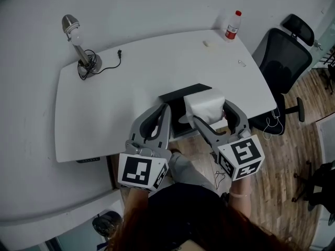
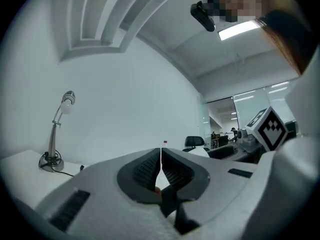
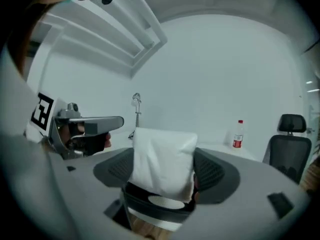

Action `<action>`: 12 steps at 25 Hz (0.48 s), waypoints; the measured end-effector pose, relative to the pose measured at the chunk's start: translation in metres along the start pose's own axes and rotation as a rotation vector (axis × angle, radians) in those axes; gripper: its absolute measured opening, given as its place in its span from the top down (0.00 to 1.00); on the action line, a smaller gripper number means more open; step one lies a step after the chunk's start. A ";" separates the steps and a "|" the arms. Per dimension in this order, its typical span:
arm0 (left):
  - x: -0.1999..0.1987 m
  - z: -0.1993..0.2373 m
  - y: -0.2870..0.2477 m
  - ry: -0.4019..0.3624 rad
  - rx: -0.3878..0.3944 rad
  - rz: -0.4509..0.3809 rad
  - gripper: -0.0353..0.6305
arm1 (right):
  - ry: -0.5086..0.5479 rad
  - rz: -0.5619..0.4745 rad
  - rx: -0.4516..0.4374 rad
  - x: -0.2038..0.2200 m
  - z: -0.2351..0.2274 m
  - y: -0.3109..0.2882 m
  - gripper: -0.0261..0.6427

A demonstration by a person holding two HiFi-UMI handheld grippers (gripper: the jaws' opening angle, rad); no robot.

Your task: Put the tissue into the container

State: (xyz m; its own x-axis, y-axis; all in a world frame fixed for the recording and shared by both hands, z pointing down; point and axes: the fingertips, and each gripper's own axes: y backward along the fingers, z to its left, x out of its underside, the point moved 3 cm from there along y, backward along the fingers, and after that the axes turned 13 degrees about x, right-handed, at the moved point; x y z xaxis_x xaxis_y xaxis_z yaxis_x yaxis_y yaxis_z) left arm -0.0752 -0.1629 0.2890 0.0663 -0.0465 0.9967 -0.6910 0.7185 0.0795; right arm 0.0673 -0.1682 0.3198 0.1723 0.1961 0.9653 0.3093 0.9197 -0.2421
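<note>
The white soft paper tissue (image 3: 162,146) looks matt and lightly creased, with folds almost like cloth. The left gripper (image 2: 161,156) and the right gripper (image 3: 163,156) are of grey matt plastic, and their dark inner pads (image 2: 144,170) have a fine ribbed texture. The black low container (image 1: 179,94) looks smooth and matt. The white table top (image 1: 131,82) is smooth with a dull sheen. The slim desk lamp (image 1: 73,30) is of shiny metal. The floor of brown wood boards (image 1: 293,150) is a little glossy.

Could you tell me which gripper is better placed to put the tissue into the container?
The right gripper: it holds the tissue over the black container. The left gripper is shut and empty beside it.
</note>
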 end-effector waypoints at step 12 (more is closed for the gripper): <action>0.012 0.021 -0.020 0.024 -0.011 0.022 0.91 | 0.031 0.160 -0.072 0.026 0.002 -0.032 0.39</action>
State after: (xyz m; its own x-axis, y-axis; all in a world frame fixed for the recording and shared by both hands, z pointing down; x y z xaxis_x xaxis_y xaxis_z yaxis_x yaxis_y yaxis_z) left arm -0.0761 -0.1926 0.2995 0.0679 -0.0140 0.9976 -0.6844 0.7269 0.0568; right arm 0.0602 -0.1918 0.3524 0.2526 0.3263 0.9109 0.3419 0.8506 -0.3995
